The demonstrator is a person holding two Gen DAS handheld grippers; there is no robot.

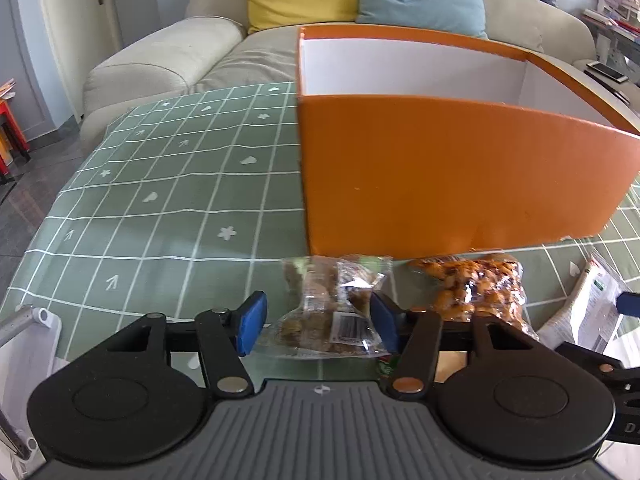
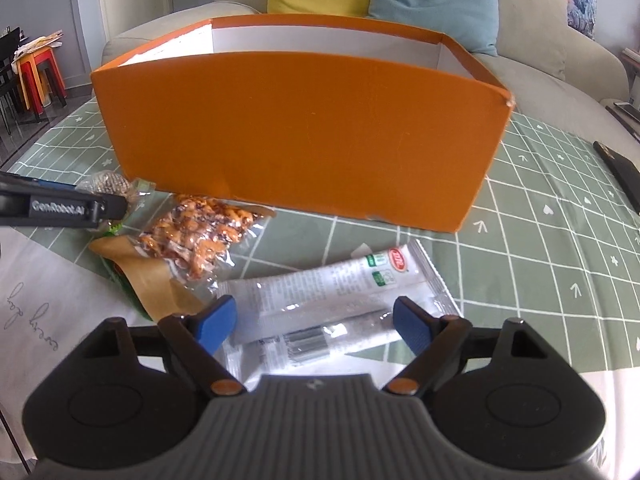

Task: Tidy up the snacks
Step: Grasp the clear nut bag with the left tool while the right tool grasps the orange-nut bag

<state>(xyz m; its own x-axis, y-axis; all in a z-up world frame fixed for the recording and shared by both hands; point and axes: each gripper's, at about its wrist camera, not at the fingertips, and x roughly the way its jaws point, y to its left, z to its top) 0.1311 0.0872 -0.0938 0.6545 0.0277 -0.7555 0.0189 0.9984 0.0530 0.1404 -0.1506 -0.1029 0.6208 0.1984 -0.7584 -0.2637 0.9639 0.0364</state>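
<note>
Alignment of tool and target: the clear plastic packet of brown biscuits (image 1: 332, 312), lying before the tall orange cardboard box (image 1: 460, 172), is bracketed by the left gripper (image 1: 316, 320), whose jaws are parted with no grip visible. The white foil-wrapped snack bar (image 2: 332, 300) lies crosswise between the open blue pads (image 2: 216, 324) of the right gripper (image 2: 316, 326).

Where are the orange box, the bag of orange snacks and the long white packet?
orange box (image 2: 296, 128): right wrist view, middle of its front wall.
bag of orange snacks (image 2: 200, 232): right wrist view, middle of the bag.
long white packet (image 2: 328, 288): right wrist view, middle of the wrapper.
</note>
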